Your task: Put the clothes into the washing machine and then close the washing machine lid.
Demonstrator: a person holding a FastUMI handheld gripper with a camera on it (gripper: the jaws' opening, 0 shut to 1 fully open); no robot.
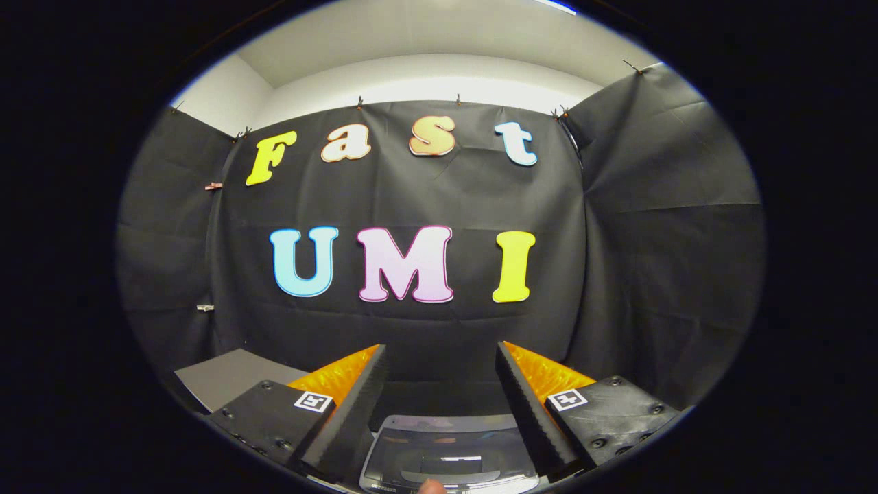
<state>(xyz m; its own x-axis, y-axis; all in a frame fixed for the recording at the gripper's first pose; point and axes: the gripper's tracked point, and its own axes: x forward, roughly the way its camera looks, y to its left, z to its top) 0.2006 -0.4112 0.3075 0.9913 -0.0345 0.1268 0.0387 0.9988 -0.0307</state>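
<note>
My gripper point(440, 351) is held level and stands open, with nothing between its fingers. Below and between the fingers lies the washing machine point(449, 456), seen from above. Its glossy lid with a dark window looks shut. A fingertip of a person point(432, 487) shows at the machine's near edge. No clothes are in sight.
The booth's black cloth wall point(425, 329) hangs straight ahead and on both sides. A grey flat surface point(230, 377) lies beyond the left finger, low by the wall. White room wall and ceiling show above the cloth.
</note>
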